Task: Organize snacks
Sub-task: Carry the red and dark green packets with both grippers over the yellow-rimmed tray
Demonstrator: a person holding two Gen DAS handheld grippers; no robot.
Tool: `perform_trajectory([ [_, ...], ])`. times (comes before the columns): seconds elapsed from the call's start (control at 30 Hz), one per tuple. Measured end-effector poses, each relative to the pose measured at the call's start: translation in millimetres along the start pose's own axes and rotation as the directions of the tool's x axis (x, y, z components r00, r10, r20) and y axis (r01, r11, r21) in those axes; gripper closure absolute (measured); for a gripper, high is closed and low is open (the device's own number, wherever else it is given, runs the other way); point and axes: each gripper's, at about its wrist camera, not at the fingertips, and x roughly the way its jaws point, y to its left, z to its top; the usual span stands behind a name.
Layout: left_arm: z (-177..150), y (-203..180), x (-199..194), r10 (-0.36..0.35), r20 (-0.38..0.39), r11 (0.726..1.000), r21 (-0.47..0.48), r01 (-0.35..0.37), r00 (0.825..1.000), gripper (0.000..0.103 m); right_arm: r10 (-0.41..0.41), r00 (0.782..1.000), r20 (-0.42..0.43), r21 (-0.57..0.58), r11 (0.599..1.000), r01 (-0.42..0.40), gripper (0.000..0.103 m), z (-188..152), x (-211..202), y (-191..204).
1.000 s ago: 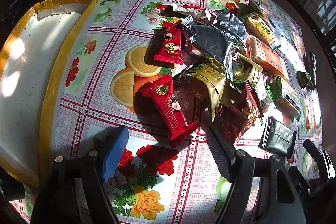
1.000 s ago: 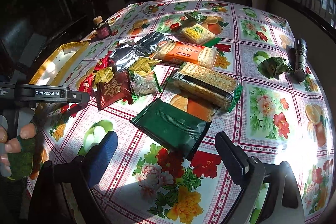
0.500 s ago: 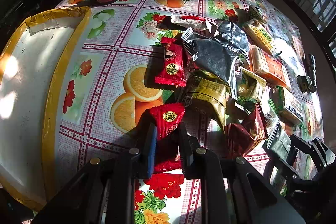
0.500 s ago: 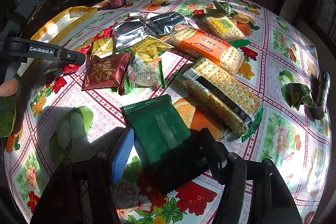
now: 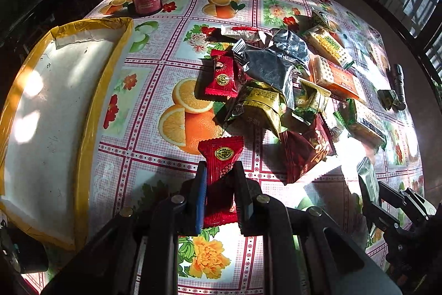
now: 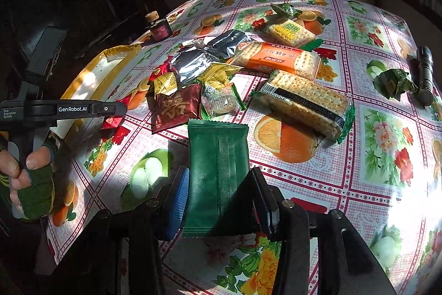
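where pads cover it, red packet (image 5: 221,156) half-hidden

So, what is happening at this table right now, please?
A person is sorting a pile of snacks on a flowered tablecloth, with a claw in each hand. The left claw is shut on a red candy packet. The right claw is closing around a green packet, which sits between its jaws. The other snacks lie in a heap in the middle. A white tray with a yellow rim waits at the left, with nothing visible in it yet.
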Motion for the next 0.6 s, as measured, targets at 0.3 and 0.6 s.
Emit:
perform_trajectory([
  [0.3, -22.4, 9.5, -49.9, 0.061, 0.087, 0.998, 0.016, -0.063, 0.994, 0.086, 0.063, 0.997, 0.046, 0.015, 0.998, -0.063, 0.055, -1.9, -11.4, 28.8],
  [0.6, -31.0, 31.2, -72.1, 0.1, 0.132, 0.995, -0.005, -0.1, 0.986, 0.086, 0.091, 0.995, 0.044, -0.044, 0.995, -0.089, 0.055, 6.3, -8.6, 63.6],
])
